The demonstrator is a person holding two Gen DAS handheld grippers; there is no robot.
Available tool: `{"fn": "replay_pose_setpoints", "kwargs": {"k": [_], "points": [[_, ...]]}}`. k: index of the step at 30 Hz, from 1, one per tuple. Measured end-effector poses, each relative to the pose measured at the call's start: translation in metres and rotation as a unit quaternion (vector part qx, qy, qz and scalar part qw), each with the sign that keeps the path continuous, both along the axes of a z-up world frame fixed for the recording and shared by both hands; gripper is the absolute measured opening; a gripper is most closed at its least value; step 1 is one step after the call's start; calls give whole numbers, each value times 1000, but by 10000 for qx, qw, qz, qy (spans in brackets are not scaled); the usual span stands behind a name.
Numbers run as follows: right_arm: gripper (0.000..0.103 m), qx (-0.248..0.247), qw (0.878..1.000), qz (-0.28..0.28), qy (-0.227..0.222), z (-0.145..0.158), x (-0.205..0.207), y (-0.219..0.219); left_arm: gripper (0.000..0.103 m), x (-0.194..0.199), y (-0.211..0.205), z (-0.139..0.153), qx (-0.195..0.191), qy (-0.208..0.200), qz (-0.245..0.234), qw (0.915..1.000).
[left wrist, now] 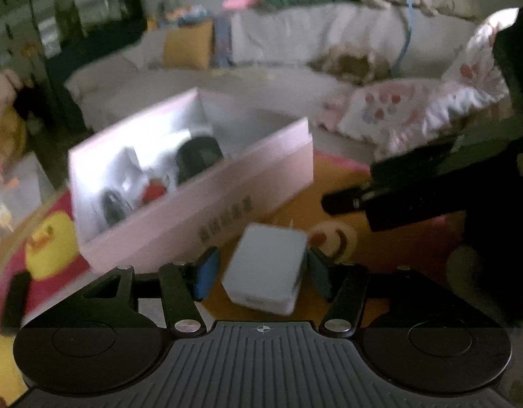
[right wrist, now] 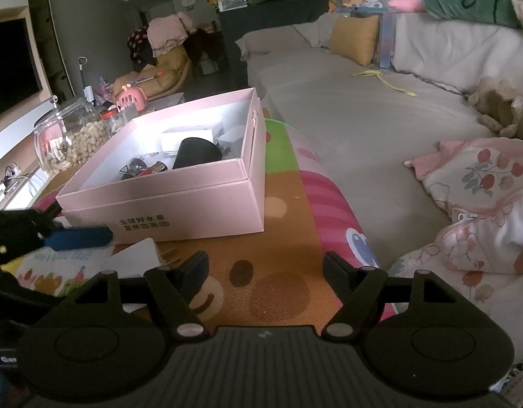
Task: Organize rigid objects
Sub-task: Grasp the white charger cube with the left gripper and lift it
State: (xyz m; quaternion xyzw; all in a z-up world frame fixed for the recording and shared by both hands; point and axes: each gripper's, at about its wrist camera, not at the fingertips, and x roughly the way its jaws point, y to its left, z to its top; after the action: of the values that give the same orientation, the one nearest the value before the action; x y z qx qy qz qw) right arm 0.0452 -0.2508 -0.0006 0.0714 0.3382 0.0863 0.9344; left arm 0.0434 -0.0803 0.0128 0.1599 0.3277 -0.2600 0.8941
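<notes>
A white power adapter point(left wrist: 265, 268) lies on the colourful mat, just in front of the pink cardboard box point(left wrist: 193, 183). My left gripper point(left wrist: 261, 272) is open around the adapter: the right blue pad sits close to its side and a gap shows at the left pad. In the right wrist view the adapter point(right wrist: 135, 258) shows white below the left gripper's blue finger point(right wrist: 78, 238). The pink box point(right wrist: 166, 204) holds a black rounded object point(right wrist: 197, 153), white boxes and small dark and red items. My right gripper point(right wrist: 265, 272) hangs open over the mat with nothing between its fingers.
The mat point(right wrist: 278, 224) runs along a grey sofa point(right wrist: 346, 108) with a yellow cushion point(right wrist: 355, 39). A floral blanket point(right wrist: 482, 204) lies at the right. A glass jar of nuts point(right wrist: 67, 142) stands behind the box at the left, near a TV unit.
</notes>
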Motion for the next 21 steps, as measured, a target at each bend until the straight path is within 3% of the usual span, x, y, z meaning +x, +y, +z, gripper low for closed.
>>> {"fn": "replay_pose_setpoints", "kwargs": {"k": [9,11,13,15,19,21], "points": [[76,3,10000,-1,-2,0,0,0,62,20,4,-13,-639,294,180,9974],[76,7,10000,0,3,0,0,0,62,19,5,-13,-637,279,152,9975],[76,3,10000,-4,12,0,0,0,60,16,8,-12,-665,293,146,9972],[76,-28,10000,-22,5,2,-1,2,50,13,12,-11,-775,334,172,9963],[76,-173,9993,44,-335,25,-5,12,50,3,33,-6,-1163,455,310,9917],[76,-298,9975,202,-608,45,-5,24,50,-10,49,-3,-1238,323,461,9907]]}}
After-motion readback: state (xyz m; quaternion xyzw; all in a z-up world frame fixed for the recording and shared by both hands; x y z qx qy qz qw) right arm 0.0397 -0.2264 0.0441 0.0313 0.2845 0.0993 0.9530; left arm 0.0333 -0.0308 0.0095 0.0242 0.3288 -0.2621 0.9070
